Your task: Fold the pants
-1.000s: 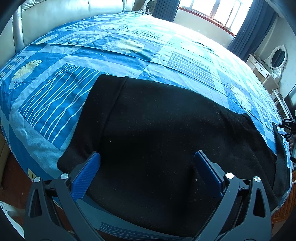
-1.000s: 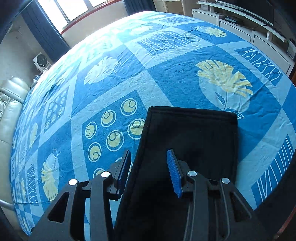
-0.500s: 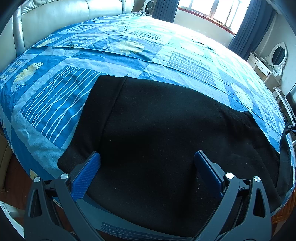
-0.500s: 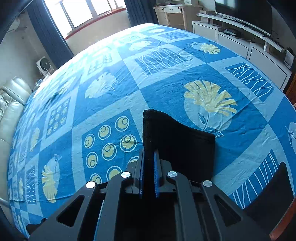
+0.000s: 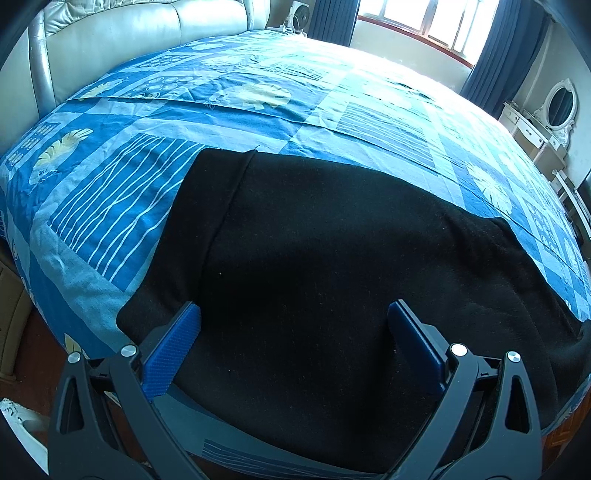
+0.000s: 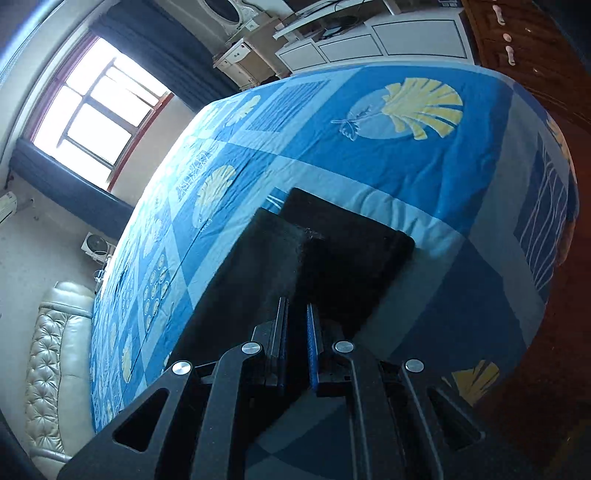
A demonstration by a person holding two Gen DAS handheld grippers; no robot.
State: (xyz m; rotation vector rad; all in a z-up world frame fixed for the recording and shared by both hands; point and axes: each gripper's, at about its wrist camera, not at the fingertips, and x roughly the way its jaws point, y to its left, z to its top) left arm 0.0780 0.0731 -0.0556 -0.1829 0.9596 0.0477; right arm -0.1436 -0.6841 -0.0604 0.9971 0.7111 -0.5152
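Since a second ago my right gripper [image 6: 296,334] has clenched onto the black pants [image 5: 332,266] and carried the pinched cloth across the bed; its view has rolled hard, so the blue patterned bedspread [image 6: 369,155] now runs tilted through the frame. Earlier that claw stood apart over the flat hem, one finger on each side of the edge. Now its blue pads [image 6: 313,343] are nearly together with a lifted fold of black fabric caught between them, and the leg end hangs doubled just ahead of the tips, a second dark layer lying on the bedspread behind it. Exactly how many layers are pinched I cannot tell, as the cloth is too dark there.

On my other side, the pants lie spread flat over the near part of the bed, waistband end toward the left of the view, reaching down to the bed's front edge. My left gripper [image 5: 293,332] hovers just above that cloth, released, its blue pads [image 5: 171,350] wide apart and holding nothing, as it was before.

Beyond the pants sit a pale leather headboard [image 5: 129,40], a bright window [image 5: 424,18] with dark blue curtains [image 5: 495,55], and a white dressing table [image 5: 535,125].
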